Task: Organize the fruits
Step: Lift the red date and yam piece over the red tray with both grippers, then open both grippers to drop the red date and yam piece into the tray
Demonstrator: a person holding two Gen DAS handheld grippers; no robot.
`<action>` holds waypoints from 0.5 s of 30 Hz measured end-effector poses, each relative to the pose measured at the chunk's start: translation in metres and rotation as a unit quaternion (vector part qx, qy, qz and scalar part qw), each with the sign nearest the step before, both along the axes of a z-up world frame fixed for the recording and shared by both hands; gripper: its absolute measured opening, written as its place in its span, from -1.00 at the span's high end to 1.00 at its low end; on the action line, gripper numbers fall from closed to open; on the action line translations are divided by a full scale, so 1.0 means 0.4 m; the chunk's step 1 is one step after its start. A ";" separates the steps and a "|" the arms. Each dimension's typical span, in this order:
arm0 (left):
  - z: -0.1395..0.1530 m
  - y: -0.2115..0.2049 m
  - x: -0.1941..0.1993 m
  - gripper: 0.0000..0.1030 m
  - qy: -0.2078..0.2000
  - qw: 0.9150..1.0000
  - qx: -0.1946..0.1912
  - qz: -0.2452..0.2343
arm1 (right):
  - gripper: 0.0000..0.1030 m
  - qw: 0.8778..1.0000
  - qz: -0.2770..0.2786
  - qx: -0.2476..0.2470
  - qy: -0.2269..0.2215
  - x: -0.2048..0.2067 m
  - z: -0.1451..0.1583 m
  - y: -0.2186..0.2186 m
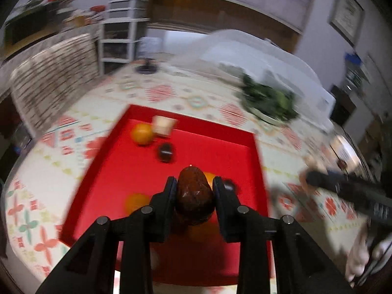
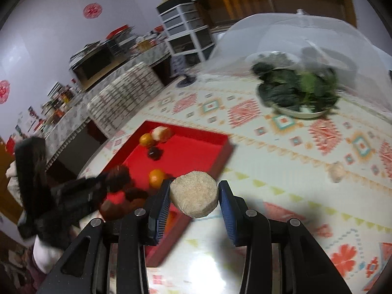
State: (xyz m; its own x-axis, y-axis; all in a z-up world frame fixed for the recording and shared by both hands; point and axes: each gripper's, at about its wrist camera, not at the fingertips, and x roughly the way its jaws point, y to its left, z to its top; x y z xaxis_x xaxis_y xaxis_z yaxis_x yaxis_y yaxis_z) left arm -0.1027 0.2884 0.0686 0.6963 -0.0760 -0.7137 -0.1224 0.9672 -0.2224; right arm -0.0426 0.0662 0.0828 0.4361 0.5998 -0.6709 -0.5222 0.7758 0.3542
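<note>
Gripping a dark brown, speckled avocado (image 1: pixel 194 193), the left gripper (image 1: pixel 194 183) has its jaws clenched on the fruit's sides above the red tray (image 1: pixel 220 144), as the left wrist view shows sharply. The right wrist view shows the same gripper only as a blurred black shape at the tray's near left corner, with a dark brown lump at its tip. The right gripper (image 2: pixel 194 191) has its jaws grasping a pale tan, rough, puck-shaped fruit (image 2: pixel 194 196), flat face toward the camera, just beside the tray's near right corner; whether it hangs over the tray's rim or over the desk (image 2: pixel 281 171) I cannot tell. In the left wrist view the right gripper is a dark blur at the right edge and what it holds cannot be seen. Inside the tray, both views show an orange (image 1: pixel 142 133) at the far end touching a pale, beige fruit (image 1: pixel 163 125), a small dark fruit (image 1: pixel 166 152) just beside them, and a second orange (image 1: pixel 137 202) nearer the grippers. Only the right wrist view shows a small pale object (image 2: pixel 336 171) lying apart on the desk's patterned cloth, right of the tray. Both views show a plate of leafy greens (image 2: pixel 299 90) beyond the tray, next to a white mesh food cover (image 2: pixel 281 31).
</note>
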 end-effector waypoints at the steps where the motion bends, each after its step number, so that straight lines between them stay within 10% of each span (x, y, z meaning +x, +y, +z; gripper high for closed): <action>1: -0.003 0.024 0.003 0.43 0.002 1.000 -0.001 0.010 | 0.18 1.000 0.007 0.000 0.003 -0.004 -0.008 0.022; 11: -0.060 0.163 0.059 0.39 0.035 0.996 -0.019 0.074 | 0.18 0.997 0.076 -0.026 0.018 -0.059 -0.080 0.200; 15: -0.056 0.169 0.055 -0.04 0.025 0.996 -0.027 0.082 | 0.17 0.995 0.094 -0.038 0.016 -0.077 -0.096 0.227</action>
State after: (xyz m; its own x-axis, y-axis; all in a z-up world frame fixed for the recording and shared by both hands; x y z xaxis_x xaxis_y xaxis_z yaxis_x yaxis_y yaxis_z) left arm -0.0807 0.3559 0.0464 0.6666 -0.0038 -0.7454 -0.2896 0.9201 -0.2636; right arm -0.0735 0.1571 0.0443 0.2992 0.6155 -0.7291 -0.6498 0.6910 0.3167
